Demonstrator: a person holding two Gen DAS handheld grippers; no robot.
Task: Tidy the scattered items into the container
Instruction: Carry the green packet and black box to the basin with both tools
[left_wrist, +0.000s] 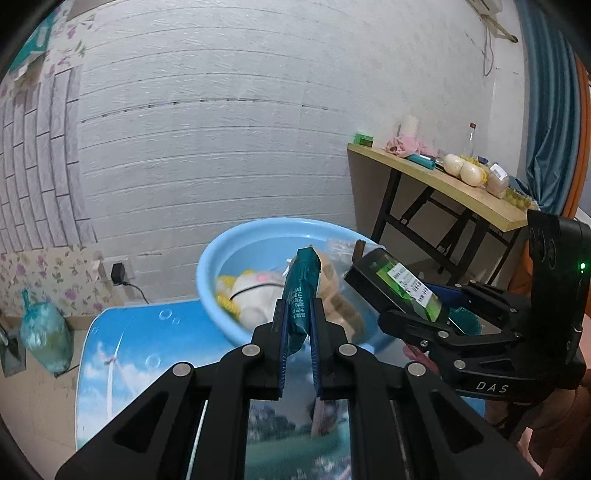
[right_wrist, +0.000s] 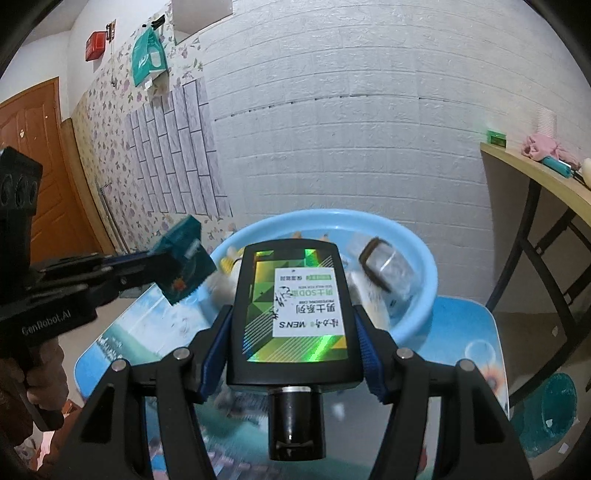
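Note:
My left gripper (left_wrist: 297, 321) is shut on a teal snack packet (left_wrist: 301, 284) and holds it above the near rim of the light blue basin (left_wrist: 207, 280). My right gripper (right_wrist: 291, 325) is shut on a black bottle with a green label (right_wrist: 295, 306), cap toward the camera, held above the basin (right_wrist: 424, 280). Each gripper shows in the other's view: the right gripper with the bottle (left_wrist: 406, 286) at right, the left gripper with the packet (right_wrist: 184, 266) at left. The basin holds a white plush toy (left_wrist: 255, 295), a tan item (left_wrist: 340, 302) and a clear packet with a brown edge (right_wrist: 384, 267).
The basin stands on a small table with a blue sky print (left_wrist: 122, 354). A wooden folding table (left_wrist: 450, 184) with food and bottles stands at the right. A teal bag (left_wrist: 44, 332) lies on the floor at left. A teal round object (right_wrist: 550, 410) lies beside the small table.

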